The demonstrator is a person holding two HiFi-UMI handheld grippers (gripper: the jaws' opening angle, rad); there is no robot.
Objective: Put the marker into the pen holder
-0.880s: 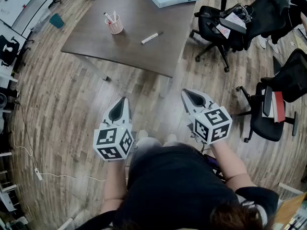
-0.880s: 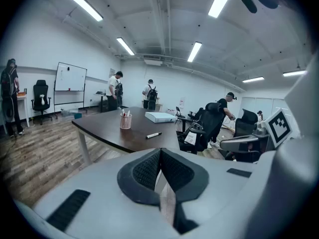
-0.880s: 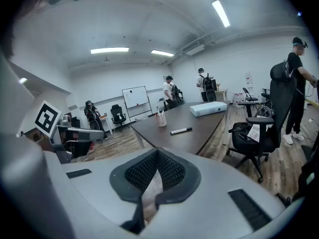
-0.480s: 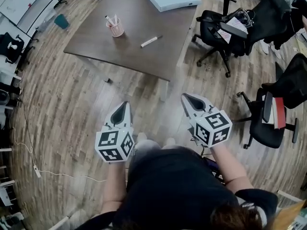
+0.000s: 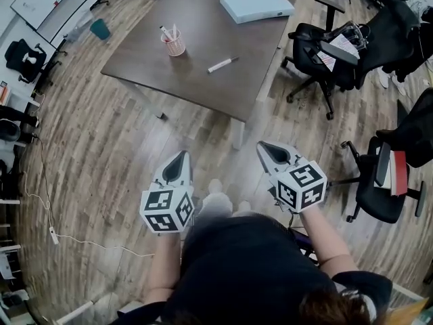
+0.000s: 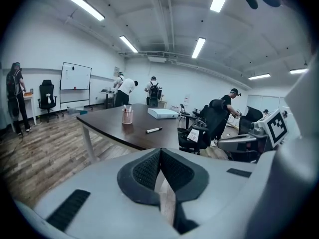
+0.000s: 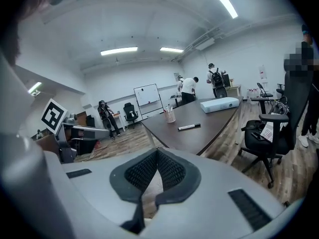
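Lying flat on the table (image 5: 203,26), near the pen holder (image 5: 175,45) but apart, marker (image 5: 222,64) looks light, stiff, prone to rolling, so pinch mid-barrel; left gripper (image 5: 181,156) and right gripper (image 5: 264,147) pressed together, empty, well short.

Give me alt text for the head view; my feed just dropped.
A person stands short of a dark table, holding the left gripper and right gripper low, both shut and empty. On the table a marker lies apart from a pink pen holder, with a pale flat box beyond.
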